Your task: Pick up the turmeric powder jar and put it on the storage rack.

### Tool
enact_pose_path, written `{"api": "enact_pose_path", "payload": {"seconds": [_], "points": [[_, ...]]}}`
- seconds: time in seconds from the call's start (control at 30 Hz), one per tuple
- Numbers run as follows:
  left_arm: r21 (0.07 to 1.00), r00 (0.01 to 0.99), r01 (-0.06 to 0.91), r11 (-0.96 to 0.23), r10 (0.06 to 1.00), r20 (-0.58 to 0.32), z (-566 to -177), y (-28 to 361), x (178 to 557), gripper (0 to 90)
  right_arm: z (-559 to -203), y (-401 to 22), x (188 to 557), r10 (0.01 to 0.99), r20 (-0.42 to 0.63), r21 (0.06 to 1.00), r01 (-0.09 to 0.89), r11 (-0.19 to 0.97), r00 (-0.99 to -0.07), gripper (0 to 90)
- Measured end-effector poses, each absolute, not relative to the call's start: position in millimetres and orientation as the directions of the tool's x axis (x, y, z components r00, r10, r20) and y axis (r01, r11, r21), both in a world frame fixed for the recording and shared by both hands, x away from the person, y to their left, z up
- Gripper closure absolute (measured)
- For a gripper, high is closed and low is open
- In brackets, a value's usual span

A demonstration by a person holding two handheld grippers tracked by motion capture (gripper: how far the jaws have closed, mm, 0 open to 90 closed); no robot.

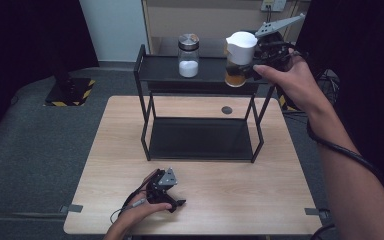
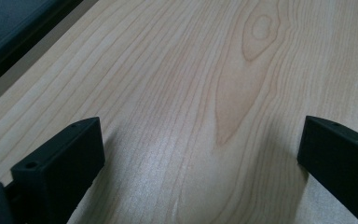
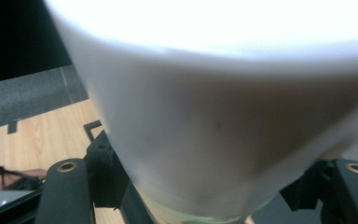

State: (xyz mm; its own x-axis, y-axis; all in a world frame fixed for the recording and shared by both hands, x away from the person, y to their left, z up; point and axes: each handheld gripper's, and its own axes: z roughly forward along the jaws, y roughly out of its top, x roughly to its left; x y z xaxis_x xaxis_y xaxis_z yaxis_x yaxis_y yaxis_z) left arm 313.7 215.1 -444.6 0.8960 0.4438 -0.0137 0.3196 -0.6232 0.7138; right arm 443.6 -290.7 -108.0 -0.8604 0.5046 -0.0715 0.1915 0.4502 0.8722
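Right gripper (image 1: 254, 64) clamps a white-capped bottle (image 1: 240, 56) beside the rack's top shelf (image 1: 165, 68); left gripper (image 1: 172, 200) rests open on the table (image 1: 240, 195).

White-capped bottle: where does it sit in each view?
High view: white-capped bottle upper right, held by the right claw at the top shelf's right end.
Right gripper view: its white cap close up across the frame.
Left gripper view: tabletop, no bottle.
Shared landmark: the wooden table.

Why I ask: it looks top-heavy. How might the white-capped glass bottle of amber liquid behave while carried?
The white-capped glass bottle of amber liquid is probably fragile and smooth, so it might slip. The right gripper clamps it low under a broad cap, so it may tilt. Partly filled, the liquid could slosh.
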Motion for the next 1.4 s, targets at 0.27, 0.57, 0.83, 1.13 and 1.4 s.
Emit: {"api": "enact_pose_path", "payload": {"seconds": [0.27,0.57,0.83,1.13,1.4], "points": [[0.714,0.896,0.319,-0.623,0.444,-0.014,-445,215,314,0.0,-103,-278,463,0.529,-0.071,0.872,0.205,0.445,-0.846,31.9],[0.715,0.896,0.319,-0.622,0.444,-0.014,-445,215,314,0.0,-109,-267,483,0.552,-0.061,0.866,0.231,0.443,-0.832,31.9],[0.715,0.896,0.319,-0.622,0.444,-0.013,-445,215,314,0.0,-118,-263,490,0.566,-0.046,0.863,0.253,0.437,-0.823,31.9],[0.715,0.896,0.319,-0.623,0.444,-0.013,-445,215,314,0.0,-123,-261,494,0.570,-0.039,0.863,0.260,0.433,-0.820,31.9],[0.715,0.896,0.319,-0.623,0.444,-0.013,-445,215,313,0.0,-124,-258,495,0.569,-0.038,0.863,0.261,0.433,-0.821,31.9]]}}
